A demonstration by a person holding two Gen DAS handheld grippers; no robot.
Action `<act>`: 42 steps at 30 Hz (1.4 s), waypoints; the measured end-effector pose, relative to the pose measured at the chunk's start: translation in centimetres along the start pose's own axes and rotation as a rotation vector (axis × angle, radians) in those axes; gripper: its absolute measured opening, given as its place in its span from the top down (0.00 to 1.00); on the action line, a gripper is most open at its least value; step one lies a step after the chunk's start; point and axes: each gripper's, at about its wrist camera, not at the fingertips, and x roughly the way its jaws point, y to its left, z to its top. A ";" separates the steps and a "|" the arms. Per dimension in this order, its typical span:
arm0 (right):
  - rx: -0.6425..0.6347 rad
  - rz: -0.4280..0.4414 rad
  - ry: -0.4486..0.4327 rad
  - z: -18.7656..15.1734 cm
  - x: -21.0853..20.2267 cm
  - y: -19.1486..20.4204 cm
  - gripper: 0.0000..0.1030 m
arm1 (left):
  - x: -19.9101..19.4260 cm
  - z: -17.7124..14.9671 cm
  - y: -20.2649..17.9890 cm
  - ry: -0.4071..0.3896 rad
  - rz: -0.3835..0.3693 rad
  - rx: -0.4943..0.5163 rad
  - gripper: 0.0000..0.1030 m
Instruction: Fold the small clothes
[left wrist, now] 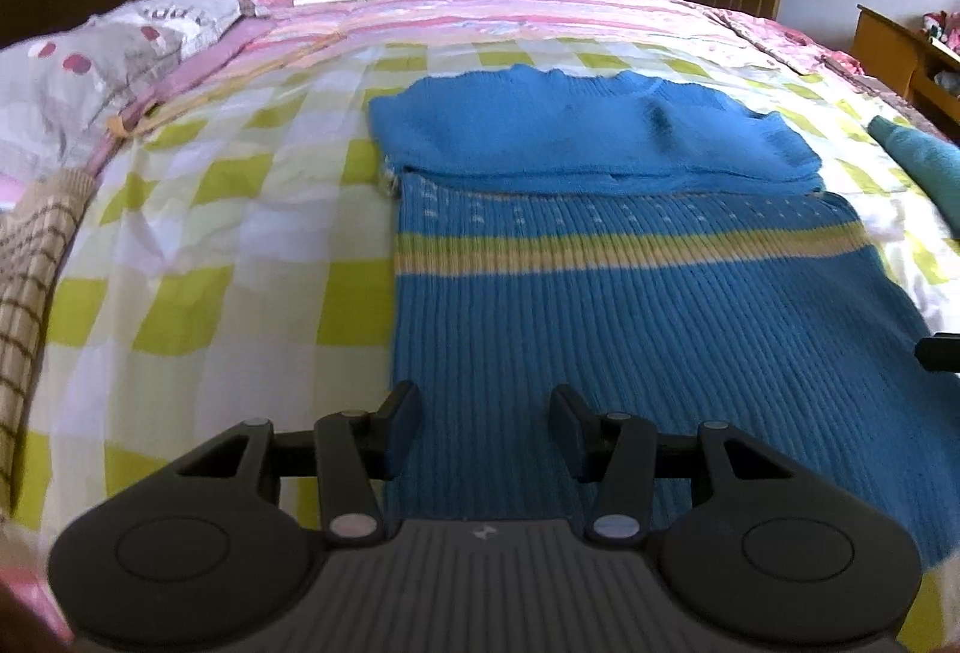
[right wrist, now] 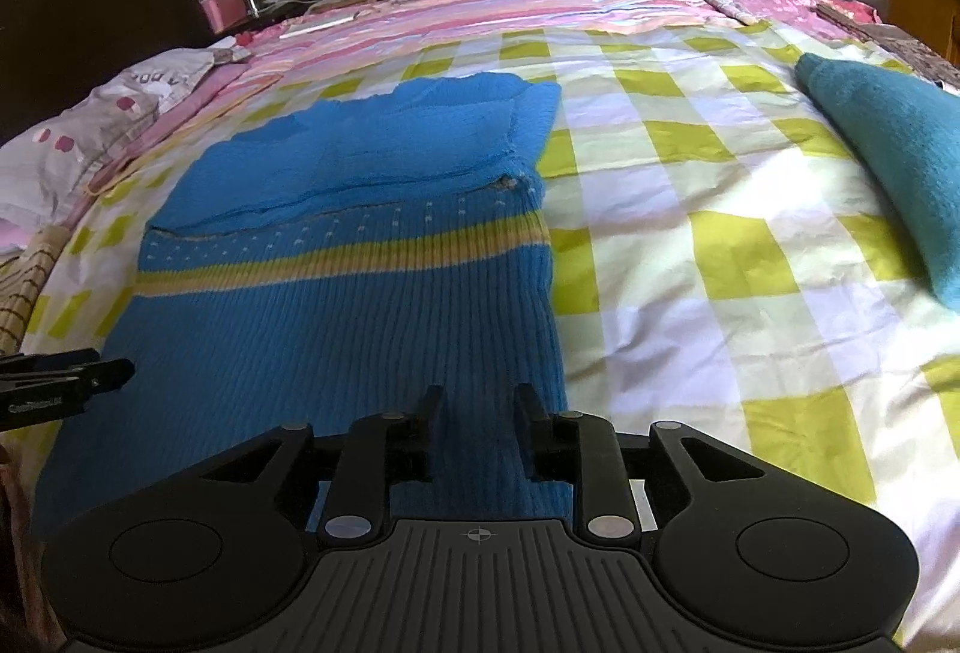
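Left wrist view: my left gripper point(left wrist: 485, 422) open, empty, over sweater point(left wrist: 630, 281) hem, left edge; sweater flat on bed point(left wrist: 240, 233), sleeves folded in.

Right wrist view: right gripper point(right wrist: 477, 422) parted, pads astride right hem. I judge: pinch both corners evenly, lift together, fold toward collar.

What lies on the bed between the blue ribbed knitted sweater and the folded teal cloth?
Nothing: only bare green-and-white checked sheet separates the blue ribbed knitted sweater and the folded teal cloth, clearest in the right wrist view.
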 end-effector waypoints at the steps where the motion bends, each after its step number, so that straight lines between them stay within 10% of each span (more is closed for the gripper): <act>1: 0.002 0.002 0.002 -0.3 -0.2 -0.2 0.76 | -0.2 -0.2 0.1 0.008 -0.009 -0.006 0.48; 42: 0.150 0.095 0.066 -3.7 -4.0 -5.3 0.69 | -3.5 -2.9 1.8 0.194 -0.004 -0.084 0.45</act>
